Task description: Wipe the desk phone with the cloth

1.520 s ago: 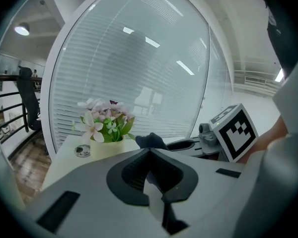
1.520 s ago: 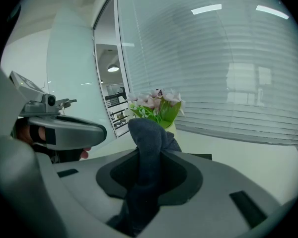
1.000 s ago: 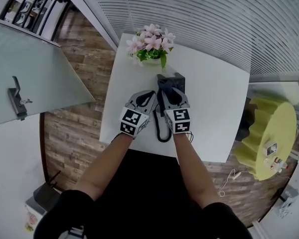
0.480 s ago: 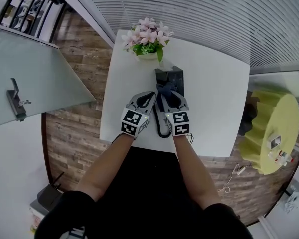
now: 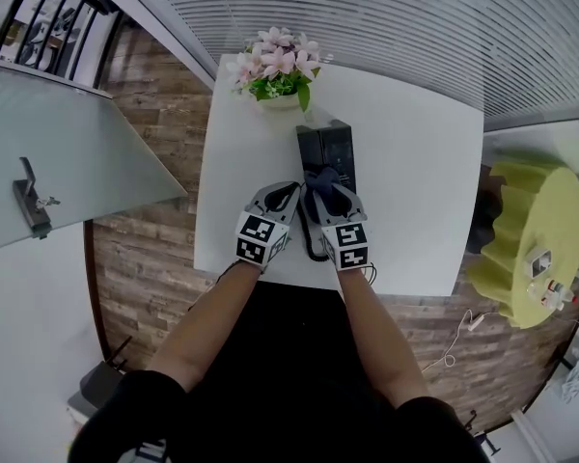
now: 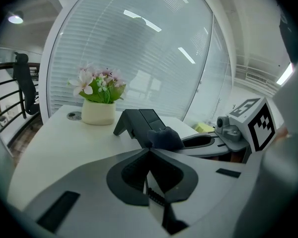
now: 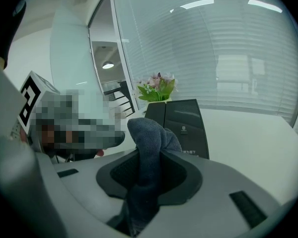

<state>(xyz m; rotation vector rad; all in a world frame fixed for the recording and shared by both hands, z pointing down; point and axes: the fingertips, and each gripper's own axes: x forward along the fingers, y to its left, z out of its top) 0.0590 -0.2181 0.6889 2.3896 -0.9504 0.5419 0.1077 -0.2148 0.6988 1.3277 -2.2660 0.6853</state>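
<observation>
A black desk phone (image 5: 326,147) stands on the white table (image 5: 415,172), its back raised; it also shows as the desk phone (image 6: 138,121) and the desk phone (image 7: 185,121). My right gripper (image 5: 319,185) is shut on a dark blue-grey cloth (image 5: 318,176) at the phone's near end. The cloth (image 7: 148,139) sticks up from between the jaws in the right gripper view. My left gripper (image 5: 289,191) is beside it on the left, shut with nothing in it. In the left gripper view the cloth (image 6: 164,137) bulges just past the left gripper (image 6: 149,150).
A white pot of pink flowers (image 5: 275,69) stands at the table's far edge behind the phone. The phone's black cord (image 5: 314,249) loops by the near edge. A yellow round stool (image 5: 526,244) is to the right, a glass panel (image 5: 68,143) to the left.
The right gripper with the cloth has drawn back a little along the phone toward the near edge. The left gripper stays beside it. The head view has shifted slightly.
</observation>
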